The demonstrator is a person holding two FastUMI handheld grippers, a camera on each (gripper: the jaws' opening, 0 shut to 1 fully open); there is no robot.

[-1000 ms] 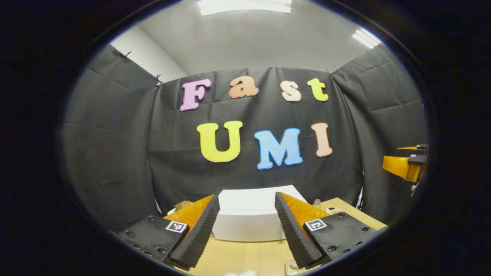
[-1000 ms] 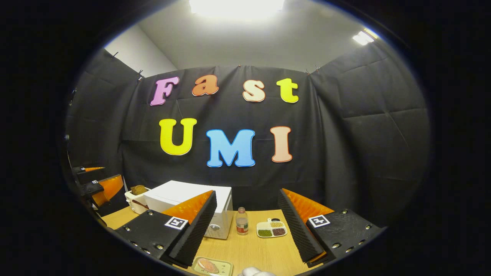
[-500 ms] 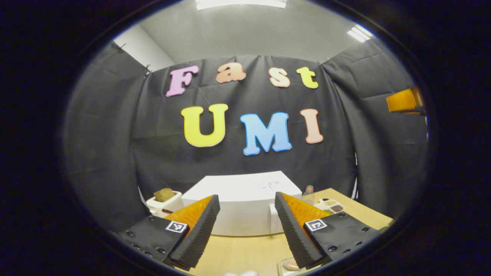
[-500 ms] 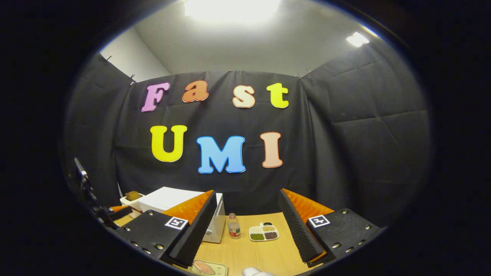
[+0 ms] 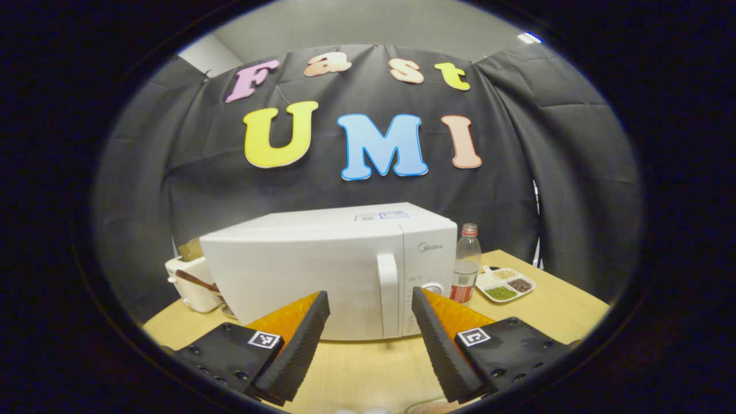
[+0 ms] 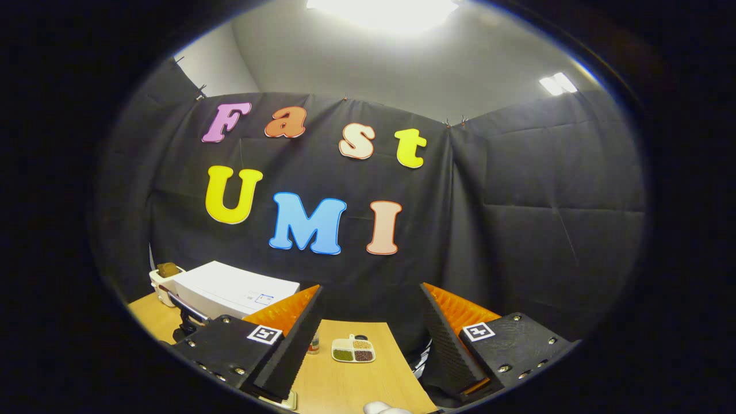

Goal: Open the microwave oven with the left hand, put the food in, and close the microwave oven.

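left gripper [image 5: 368,345] gaping, empty | microwave [image 5: 322,270] sitting at 12 o'clock, door shut, handle [image 5: 390,293] between fingers | right gripper [image 6: 371,339] gaping, empty

Left gripper [image 5: 368,345], right gripper [image 6: 371,339]: ridged wedge fingers [image 5: 299,351] on black screwed mounts with square tags.

I see a plain white box-shaped microwave oven [image 5: 322,270] with a white door handle [image 5: 390,299], on a light yellow wooden bench [image 5: 552,305]. Beside it stands a clear plastic bottle [image 5: 464,263] with a red cap and red label. The white divided dish [image 5: 505,283] has green, beige and dark brown fillings.
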